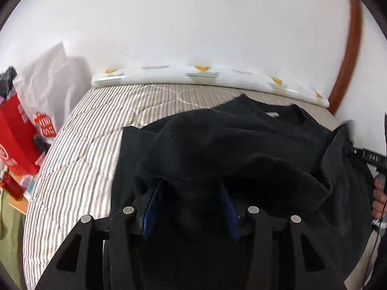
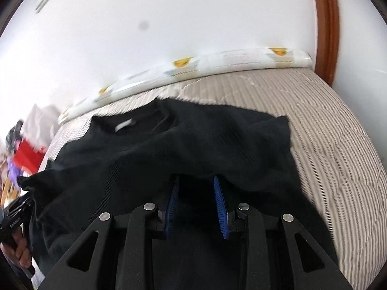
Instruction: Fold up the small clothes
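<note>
A black ribbed T-shirt (image 1: pixel 229 145) lies on the striped bed (image 1: pixel 84 145), collar toward the wall. It also shows in the right wrist view (image 2: pixel 181 145), with a white neck label. My left gripper (image 1: pixel 189 186) stands open at the shirt's near left part; the cloth drapes over its blue-padded fingertips (image 1: pixel 151 200) and hides them. My right gripper (image 2: pixel 196 181) stands open at the near right part, its blue pads (image 2: pixel 220 205) apart with the hem bunched over the tips. Whether cloth lies between the pads cannot be told. Each gripper shows at the other view's edge.
A white patterned pillow (image 1: pixel 205 75) lies along the wall at the bed's far edge. A red box (image 1: pixel 17 133) and a white plastic bag (image 1: pixel 48 84) stand left of the bed. A wooden door frame (image 2: pixel 326 24) rises at the right.
</note>
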Tool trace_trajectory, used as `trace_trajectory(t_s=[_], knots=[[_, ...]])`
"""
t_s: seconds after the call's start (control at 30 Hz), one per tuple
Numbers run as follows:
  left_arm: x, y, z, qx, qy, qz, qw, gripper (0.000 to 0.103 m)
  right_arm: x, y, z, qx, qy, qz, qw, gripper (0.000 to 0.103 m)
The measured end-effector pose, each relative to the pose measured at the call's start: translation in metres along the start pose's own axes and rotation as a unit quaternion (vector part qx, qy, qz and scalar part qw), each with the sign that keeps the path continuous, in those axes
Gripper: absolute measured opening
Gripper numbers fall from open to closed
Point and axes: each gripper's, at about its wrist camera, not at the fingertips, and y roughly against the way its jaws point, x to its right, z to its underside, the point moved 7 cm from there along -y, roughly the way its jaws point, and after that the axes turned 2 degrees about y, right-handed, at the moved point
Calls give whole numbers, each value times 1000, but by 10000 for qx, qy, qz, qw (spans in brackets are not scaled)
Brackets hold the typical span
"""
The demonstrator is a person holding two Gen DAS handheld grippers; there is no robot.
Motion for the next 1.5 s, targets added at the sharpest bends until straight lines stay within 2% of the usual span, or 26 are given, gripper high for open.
trace_trajectory(t_s=[0.1, 0.2, 0.27, 0.4, 0.5, 0.53, 0.57, 0.6, 0.63, 0.67, 0.73, 0.8, 0.9, 0.97, 1.23, 1.43, 1.5], knots=[[-16, -2, -7, -59, 196, 51, 9998, 45, 11, 0, -11, 46, -48, 135, 9999, 29], [-27, -2, -9, -12, 103, -97, 9999, 45, 20, 8, -21, 236, 49, 283, 9993, 30], [-30, -7, -10, -80, 51, -65, 9999, 45, 28, 6, -26, 235, 81, 426, 9988, 32], [-32, -22, -9, -361, -117, 62, 9993, 46, 34, -13, -27, -124, 78, 328, 9994, 34], [-31, -37, -8, -561, -40, 311, 9979, 46, 33, -23, -27, -214, 143, 324, 9991, 37], [-31, -39, -7, -595, 32, 364, 9976, 28, 32, -26, -27, -241, 162, 273, 9992, 37], [-30, -40, -8, -588, 121, 422, 9973, 14, 30, -29, -29, -254, 202, 252, 9992, 36], [-31, -38, -9, -566, 188, 425, 9973, 11, 29, -30, -29, -237, 242, 269, 9991, 26], [-30, -35, -11, -468, 196, 433, 9978, 11, 26, -30, -31, -203, 324, 263, 9989, 10], [-30, -30, -13, -339, 187, 417, 9984, 11, 25, -28, -33, -119, 414, 315, 9986, 3], [-33, -18, -20, -12, 254, 363, 9990, 10, 23, -18, -39, 102, 481, 219, 9985, 2], [-40, -8, -29, 241, 562, 447, 9971, 10, 28, 1, -51, 522, 352, 186, 9978, 2], [-45, -11, -41, 385, 715, 296, 9963, 10, 44, 18, -67, 881, 48, 168, 9960, 1], [-45, -19, -44, 324, 715, 292, 9965, 10, 54, 17, -73, 920, -106, 182, 9955, 1], [-46, -55, -37, -49, 712, 62, 9974, 10, 71, -48, -51, 168, -221, 595, 9978, 1], [-45, -60, -34, -248, 645, -15, 9976, 13, 64, -57, -51, 41, -24, 727, 9973, 2], [-45, -59, -33, -266, 611, -82, 9977, 15, 63, -53, -50, 3, 83, 824, 9966, 8]])
